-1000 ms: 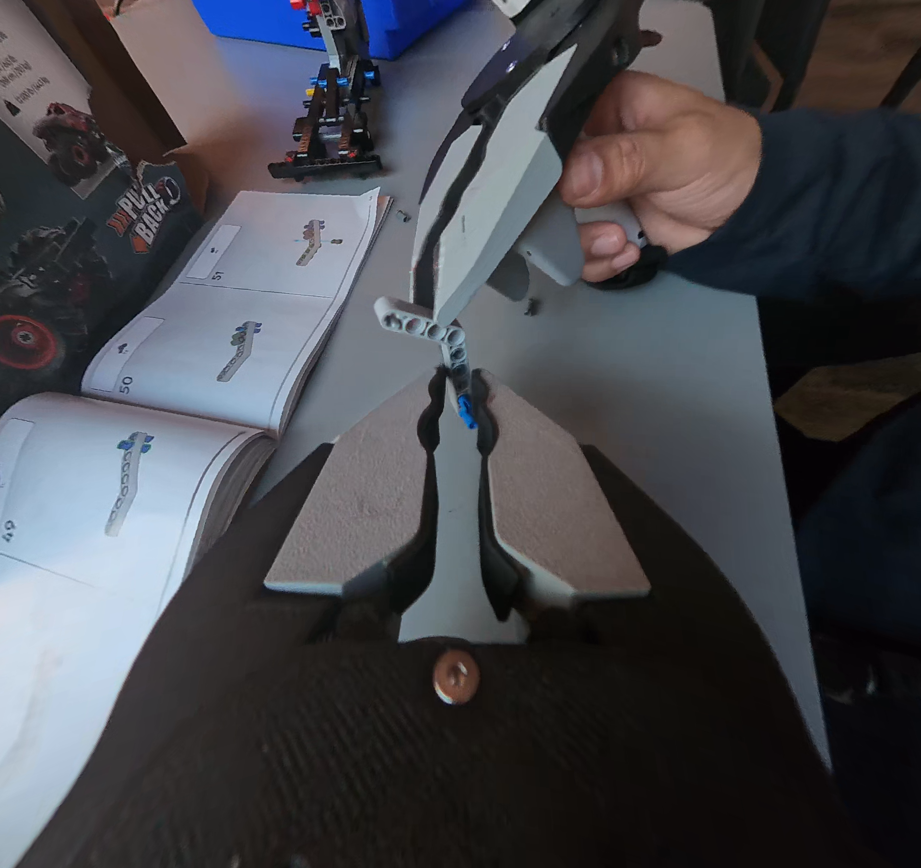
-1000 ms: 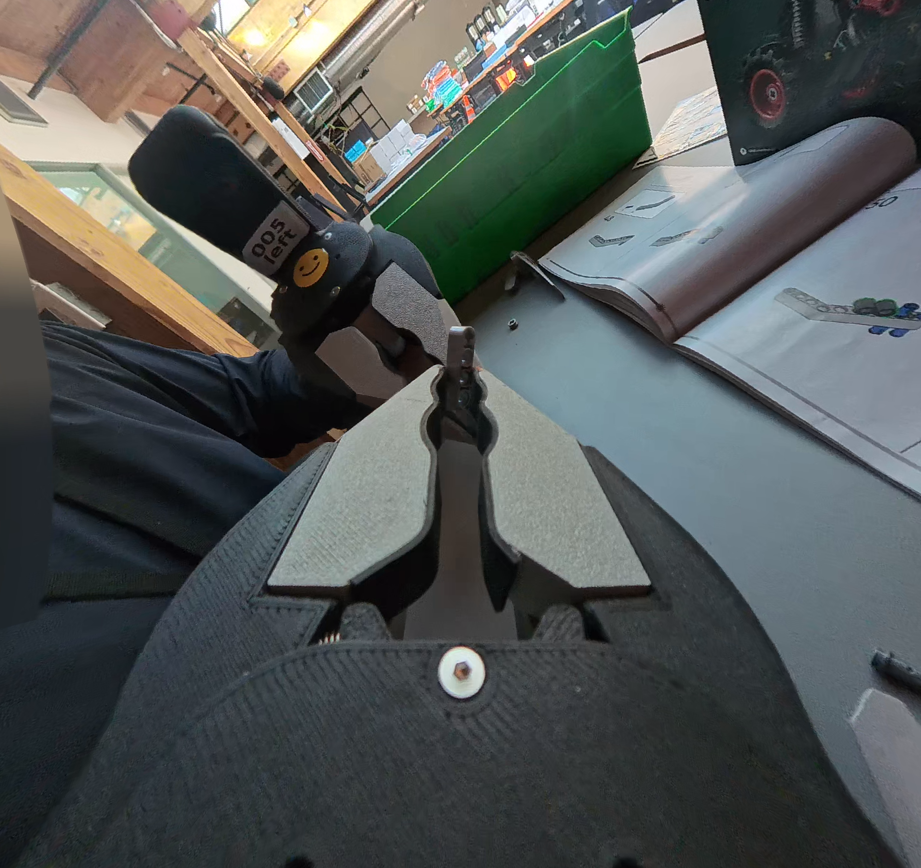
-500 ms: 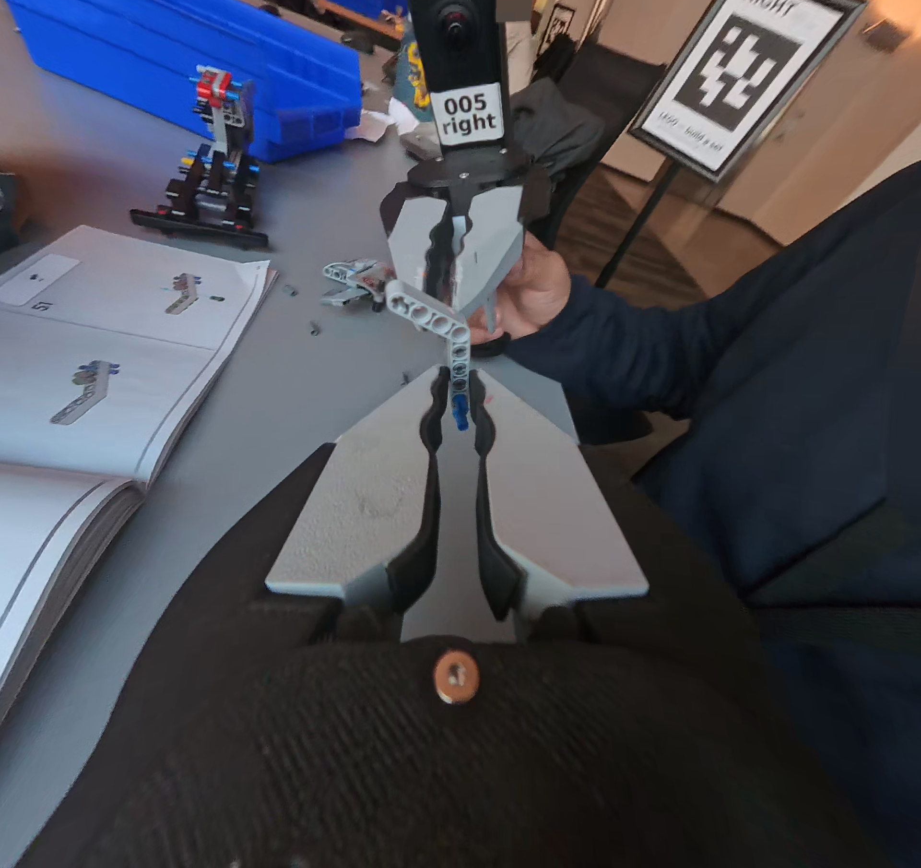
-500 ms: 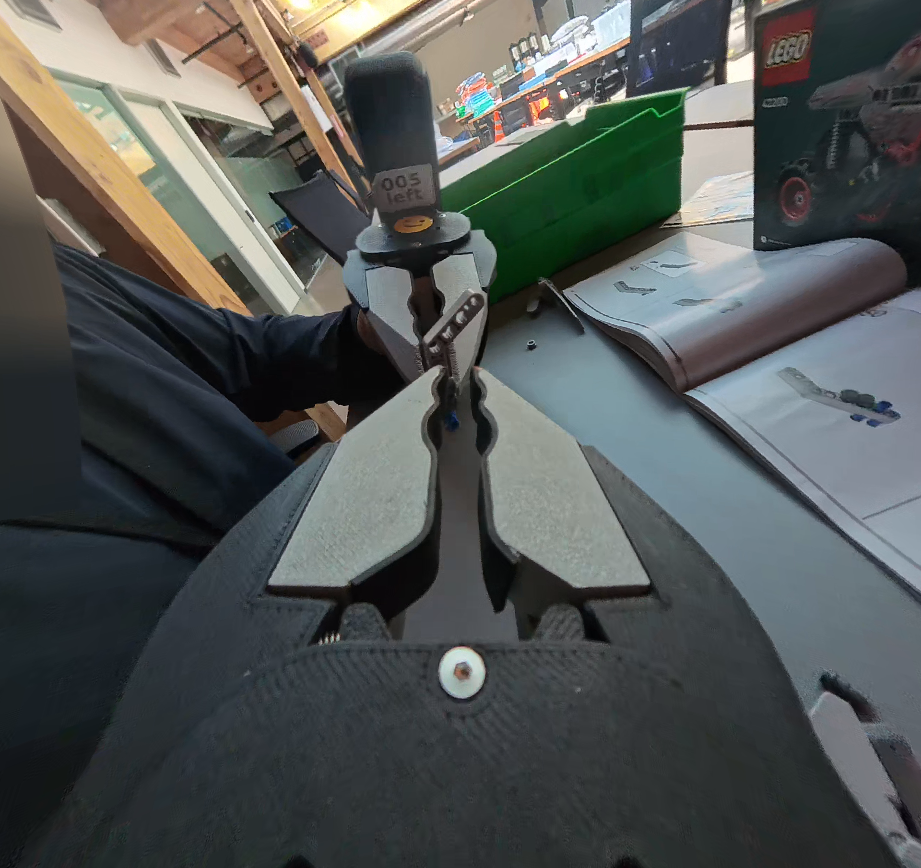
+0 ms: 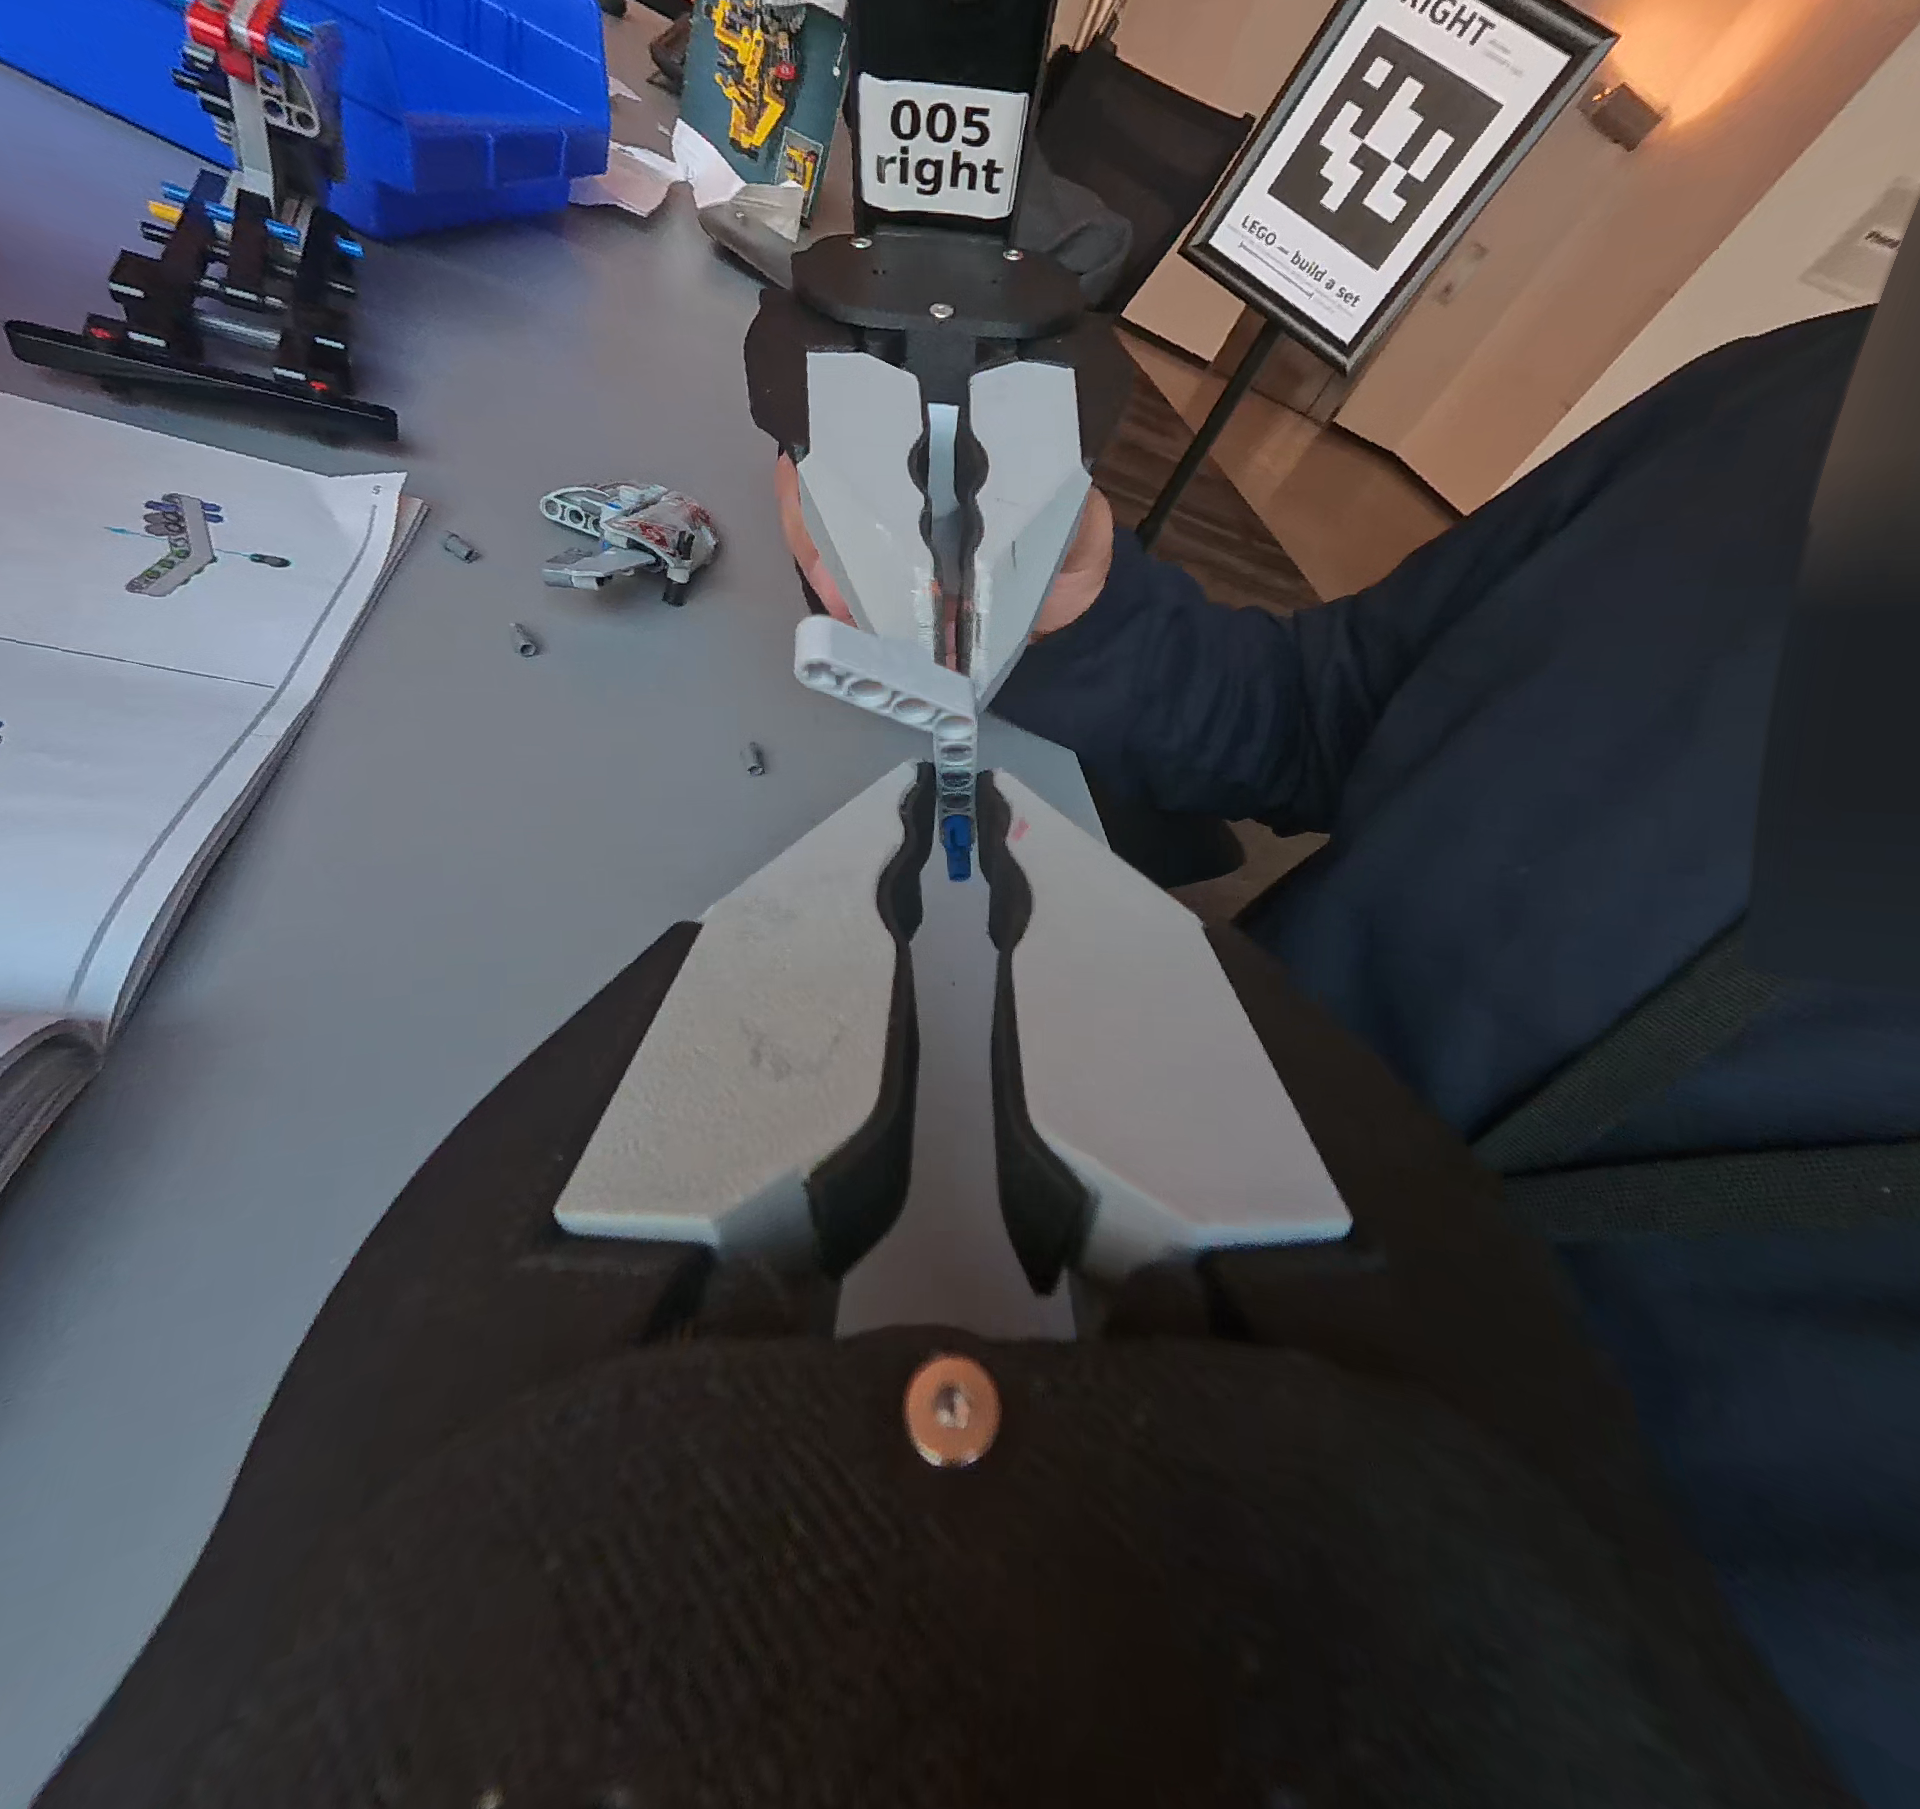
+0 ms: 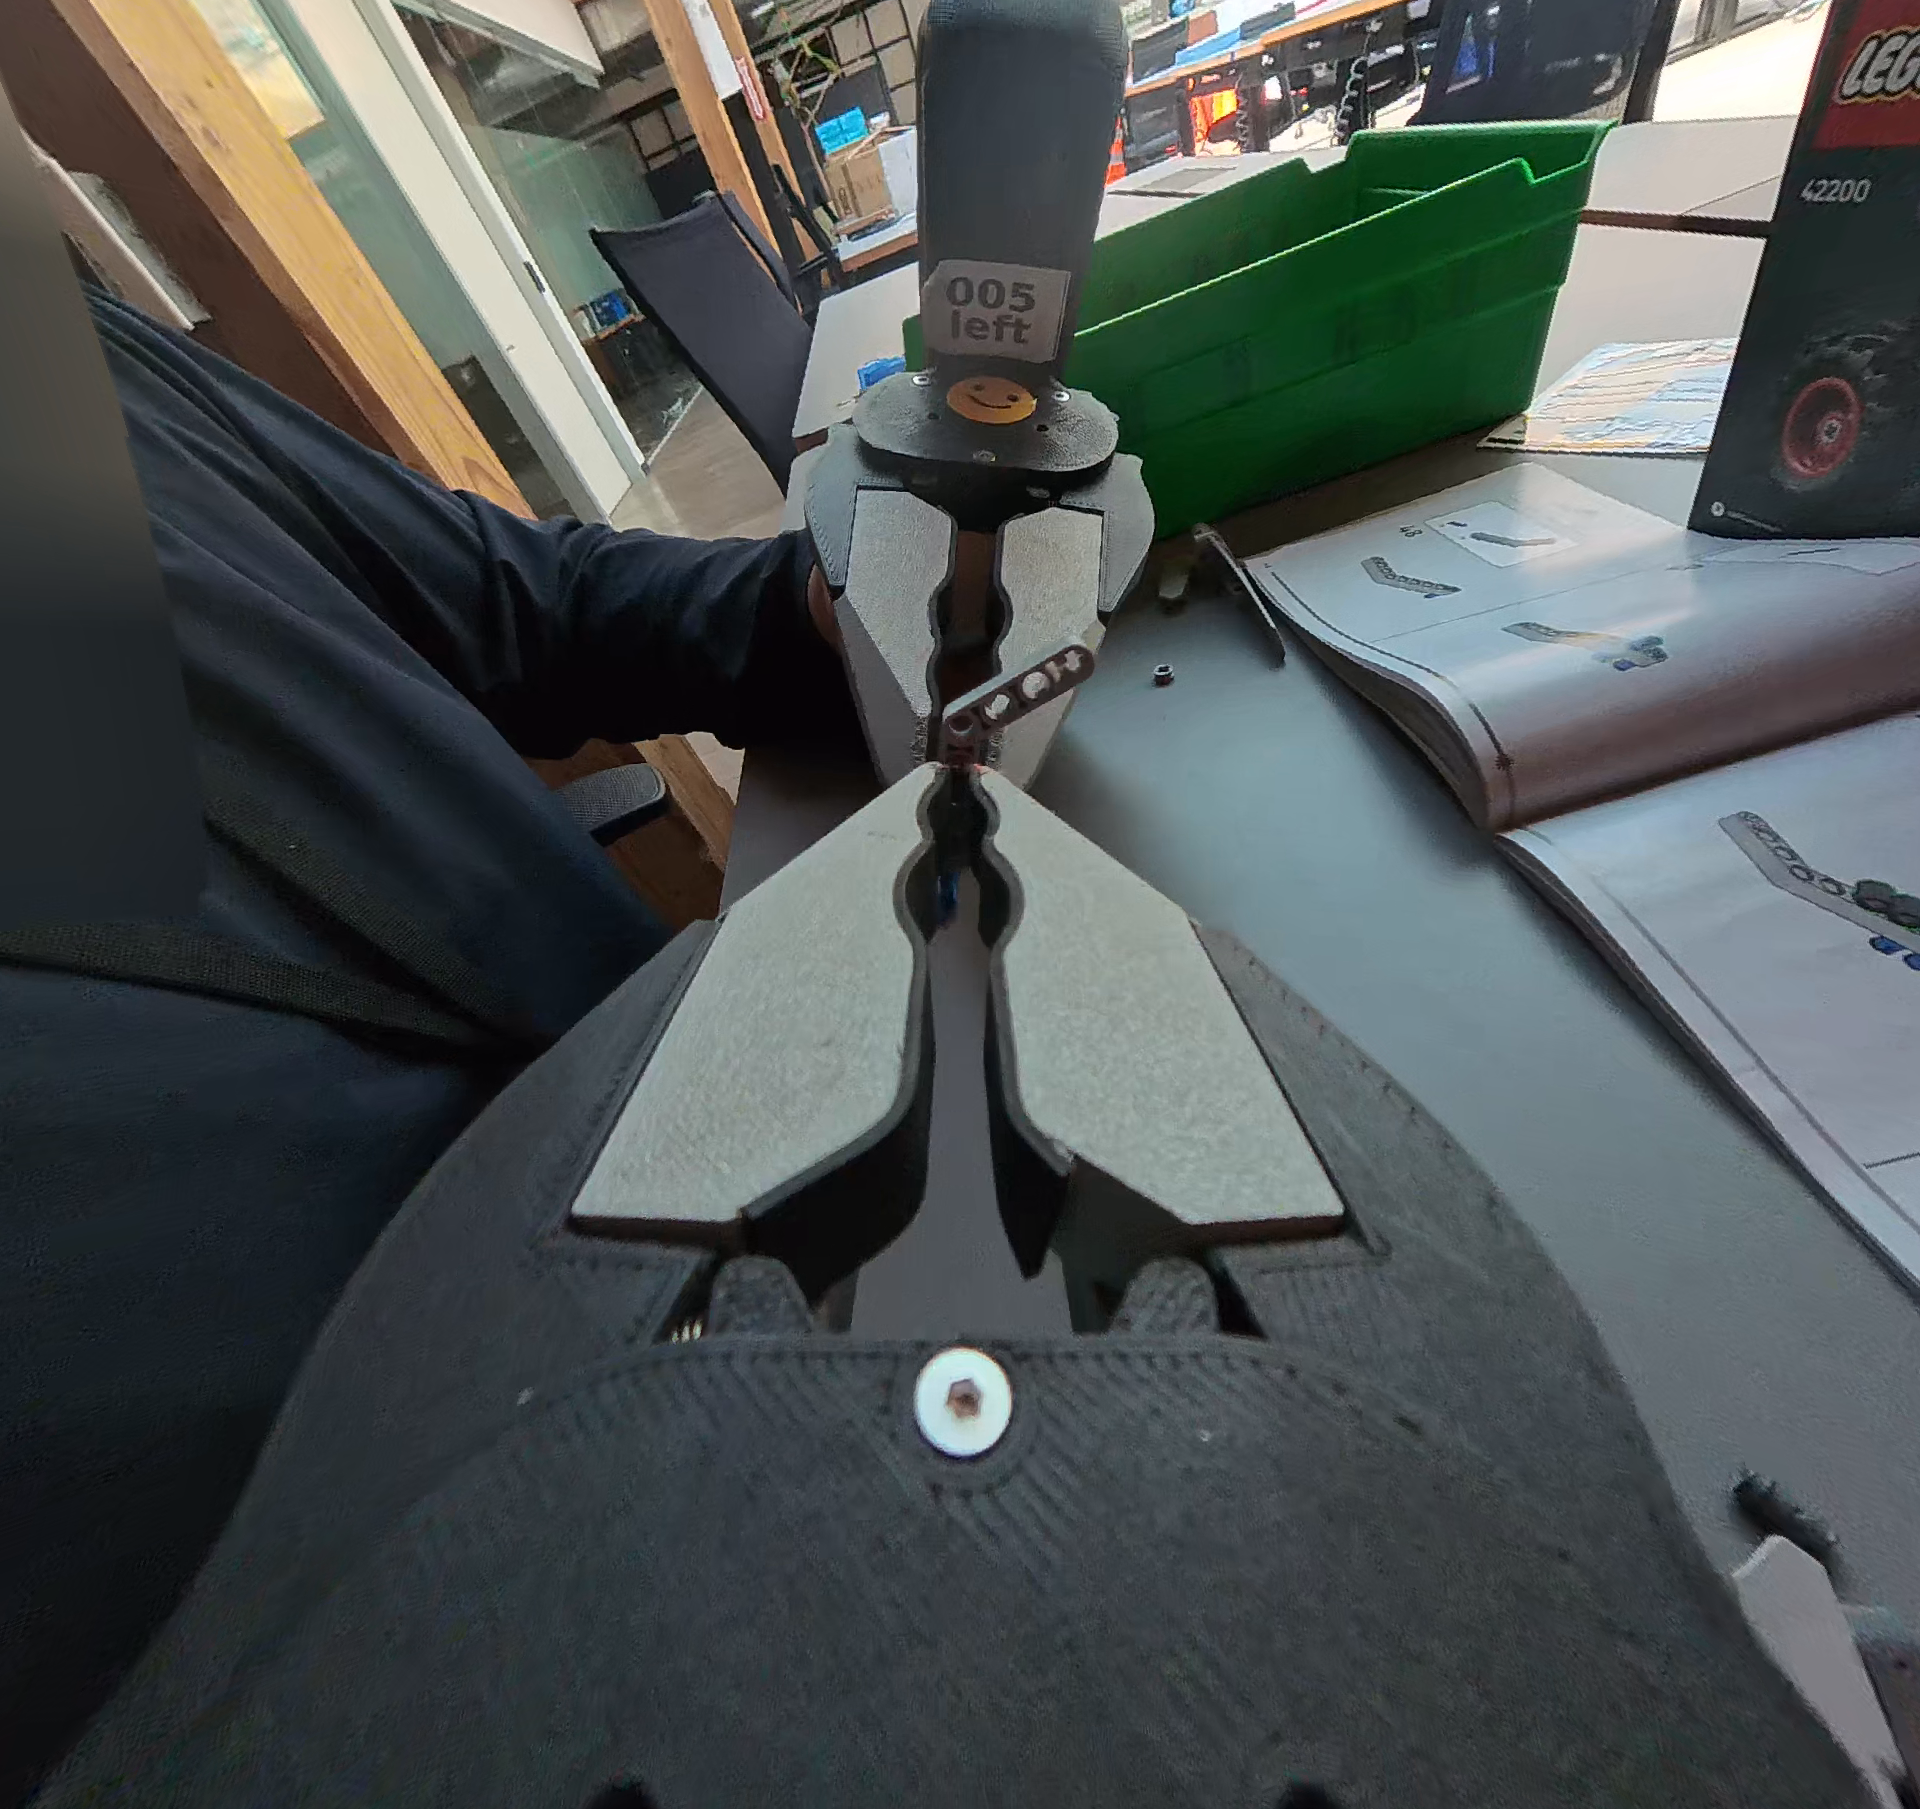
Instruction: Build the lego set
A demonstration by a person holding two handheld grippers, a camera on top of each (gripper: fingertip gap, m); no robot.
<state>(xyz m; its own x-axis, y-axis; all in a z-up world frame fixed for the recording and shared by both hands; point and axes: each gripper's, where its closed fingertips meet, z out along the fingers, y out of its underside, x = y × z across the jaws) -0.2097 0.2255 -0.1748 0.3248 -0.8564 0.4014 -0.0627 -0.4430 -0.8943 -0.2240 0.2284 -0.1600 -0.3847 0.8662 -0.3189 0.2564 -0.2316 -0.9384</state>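
A grey bent beam (image 5: 883,684) with a blue pin (image 5: 956,850) at its lower end is held above the grey table (image 5: 499,876). My left gripper (image 5: 953,793) is shut on the beam's straight leg. My right gripper (image 5: 958,658) points straight at it from the far side, shut, with its tips at the beam's bend. In the right wrist view the beam (image 6: 1029,687) angles up to the right in front of the left gripper (image 6: 958,736). Its leg and the blue pin (image 6: 943,889) sit between the right gripper's (image 6: 956,798) tips.
A part-built black model (image 5: 239,232) stands before a blue bin (image 5: 416,76). An open manual (image 5: 156,668) lies at left, with a small sub-assembly (image 5: 623,538) and loose pins (image 5: 525,639) nearby. A green bin (image 6: 1351,305) and the set's box (image 6: 1829,253) stand behind the manual (image 6: 1558,668). The tips of both grippers are at nearly the same place.
Both grippers have tilted up from facing the table to nearly level. The right gripper has swung from slanting in at upper right to straight opposite the left. The beam stayed fixed in the left jaws.
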